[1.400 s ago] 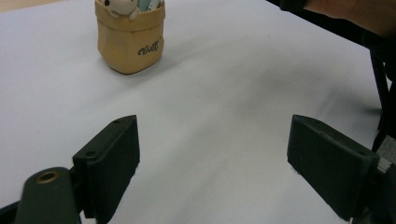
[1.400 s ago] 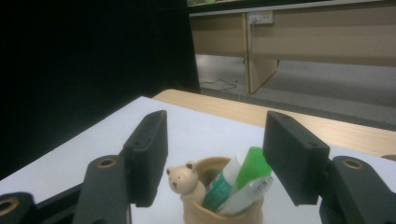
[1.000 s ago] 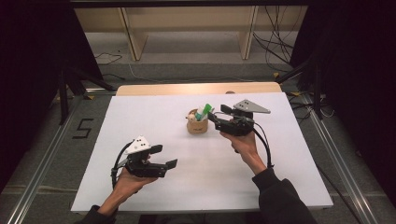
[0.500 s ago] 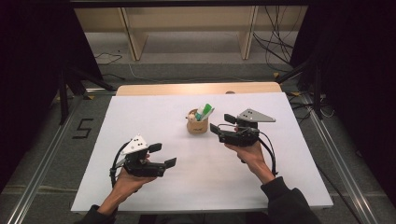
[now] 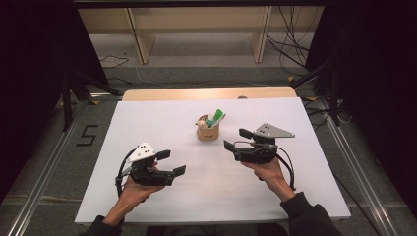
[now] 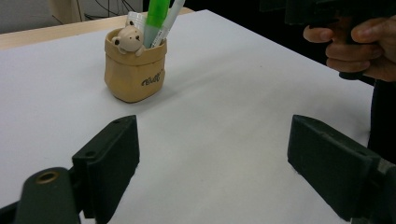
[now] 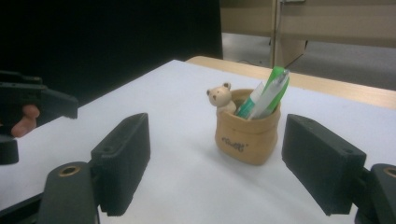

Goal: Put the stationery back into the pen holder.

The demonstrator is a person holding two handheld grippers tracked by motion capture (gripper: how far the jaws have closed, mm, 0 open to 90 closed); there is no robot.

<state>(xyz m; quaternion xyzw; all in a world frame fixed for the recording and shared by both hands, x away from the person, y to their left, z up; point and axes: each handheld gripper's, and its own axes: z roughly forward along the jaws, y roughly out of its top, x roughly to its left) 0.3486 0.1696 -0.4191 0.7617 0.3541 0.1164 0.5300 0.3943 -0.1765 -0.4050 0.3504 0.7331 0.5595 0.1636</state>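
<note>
A tan pen pot (image 5: 207,132) with a small bear on its rim stands on the white table top (image 5: 147,123), holding a green marker (image 5: 216,118) and white pens. My right gripper (image 5: 236,139) hovers just right of the pot and points left. Its jaws are open, have just been opening, and have nothing between them. My left gripper (image 5: 172,162) is open and empty at the near left, pointing right. The left gripper view shows the pot (image 6: 134,70) beyond its open jaws (image 6: 215,163). In the right gripper view the pot (image 7: 247,130) stands ahead of the open jaws (image 7: 215,163).
A wooden strip (image 5: 206,93) runs along the table's far edge, with shelf legs (image 5: 140,39) and cables on the floor behind. Metal rails (image 5: 44,172) flank the table. The right hand (image 6: 355,46) shows in the left gripper view, and the left gripper (image 7: 32,100) in the right gripper view.
My right gripper has drawn back from the pen pot, toward the right and the near side, and its jaws stand wider. The left gripper has kept still.
</note>
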